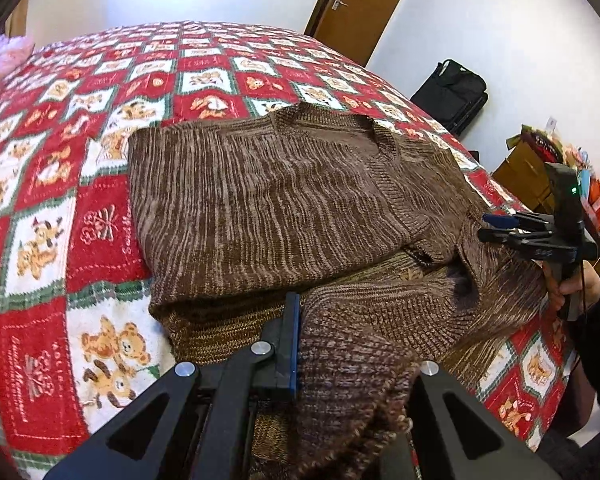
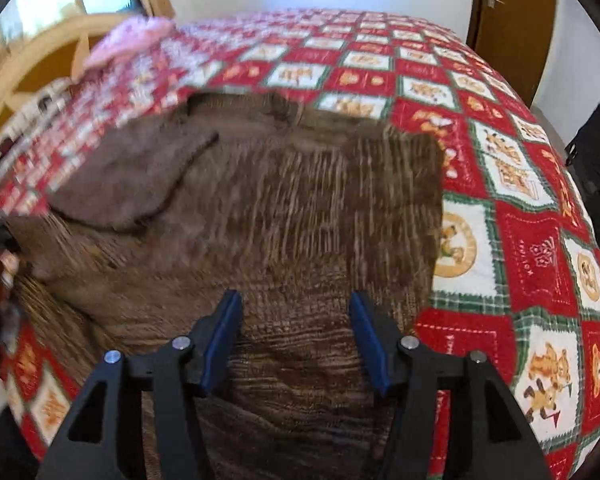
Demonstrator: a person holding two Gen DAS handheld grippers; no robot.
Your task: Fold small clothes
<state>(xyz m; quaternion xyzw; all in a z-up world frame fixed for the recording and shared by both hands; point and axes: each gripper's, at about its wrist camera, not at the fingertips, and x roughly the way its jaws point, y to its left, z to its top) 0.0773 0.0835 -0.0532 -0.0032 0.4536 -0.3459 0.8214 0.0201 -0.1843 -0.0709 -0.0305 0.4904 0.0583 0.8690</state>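
Left wrist view shows my left gripper (image 1: 340,344) pinching the brown sweater's (image 1: 284,196) near fold on the bed quilt (image 1: 100,240), while my right gripper (image 2: 296,344) hovers spread, so I judge it grips next.

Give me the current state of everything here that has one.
Brown knit sweater: partly folded on the bed, lower part bunched.
Left tool: gripping sweater fabric; right finger hidden.
Right tool: open above the sweater, holding nothing.
Door: closed.
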